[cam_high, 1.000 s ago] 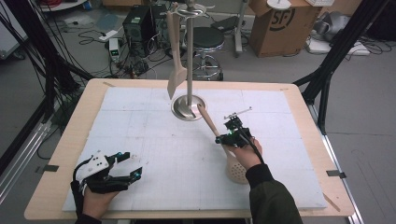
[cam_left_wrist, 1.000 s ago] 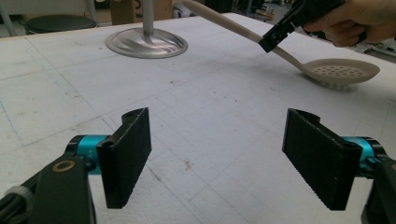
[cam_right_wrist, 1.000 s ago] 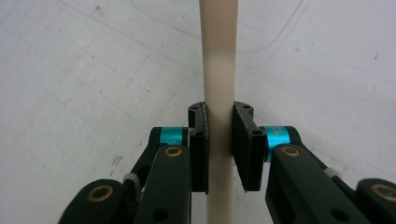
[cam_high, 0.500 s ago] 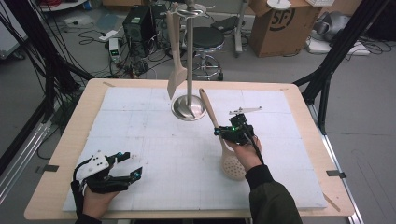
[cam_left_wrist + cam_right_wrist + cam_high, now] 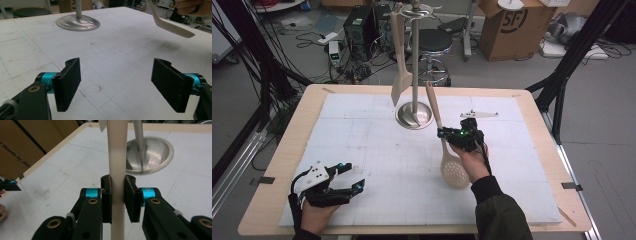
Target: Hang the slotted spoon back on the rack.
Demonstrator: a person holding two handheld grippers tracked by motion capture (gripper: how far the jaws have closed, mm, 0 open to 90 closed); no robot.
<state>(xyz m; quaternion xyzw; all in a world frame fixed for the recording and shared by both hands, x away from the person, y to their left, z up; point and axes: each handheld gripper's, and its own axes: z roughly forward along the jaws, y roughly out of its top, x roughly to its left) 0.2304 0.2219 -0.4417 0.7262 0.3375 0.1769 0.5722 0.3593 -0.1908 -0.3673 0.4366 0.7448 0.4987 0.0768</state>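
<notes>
The right tongs point(image 5: 446, 134) pinch the skimmer point(image 5: 447, 150) mid-handle, lifted near the stand point(image 5: 414, 116) at the bench's point(image 5: 272, 165) far middle, likely light, stiff and smooth, so grip the handle firmly, while the left tongs point(image 5: 353, 178) sit spread at the near-left corner.

Each hand-held gripper is built of black links with brass-coloured rivets at the joints and a turquoise metal collar behind each flat black jaw. The jaw pads are ribbed rubber. The left hand-held gripper point(image 5: 346, 186) carries a white plate on top and shows small turquoise lights; a black cable loops from it. The right hand-held gripper point(image 5: 443, 133) bears a grey three-cornered plate point(image 5: 479, 114) and green lights. The person's right arm wears a dark olive sleeve point(image 5: 499, 212).
</notes>
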